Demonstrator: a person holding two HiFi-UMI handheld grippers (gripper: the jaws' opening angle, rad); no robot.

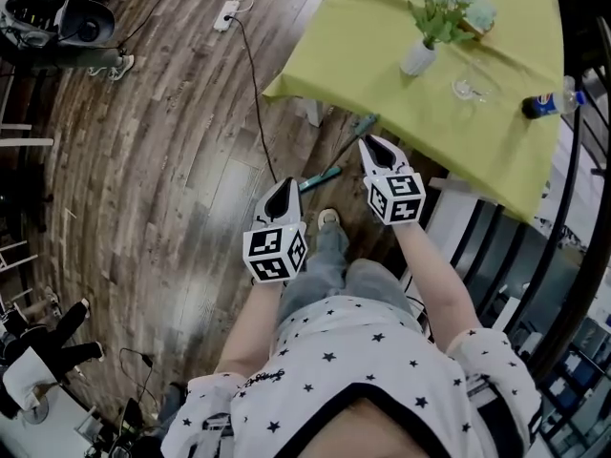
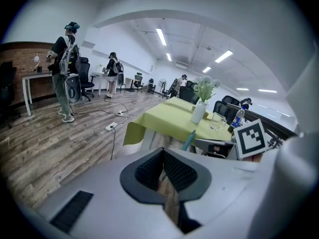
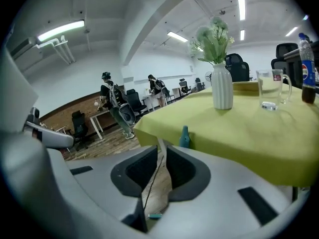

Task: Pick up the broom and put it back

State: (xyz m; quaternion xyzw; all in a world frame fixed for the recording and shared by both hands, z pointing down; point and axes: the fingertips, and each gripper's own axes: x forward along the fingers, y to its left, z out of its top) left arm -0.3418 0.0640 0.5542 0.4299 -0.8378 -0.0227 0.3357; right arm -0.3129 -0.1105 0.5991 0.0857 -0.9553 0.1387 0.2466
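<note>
- Broom (image 1: 323,175): its teal-ended handle stood slanted against the edge of the table (image 1: 382,65), which was draped in a yellow-green cloth; its lower part lay between the two grippers.
- Right gripper (image 1: 368,142): jaws narrowly apart and empty, just short of the handle's top.
- Left gripper (image 1: 284,185): jaw tips together, holding nothing.
- Tabletop: white vase (image 1: 417,58), glass mug (image 1: 474,86), and a bottle (image 1: 549,103) whose blue label was illegible.
- Gripper cubes: black-and-white square markers, no lettering.
</note>
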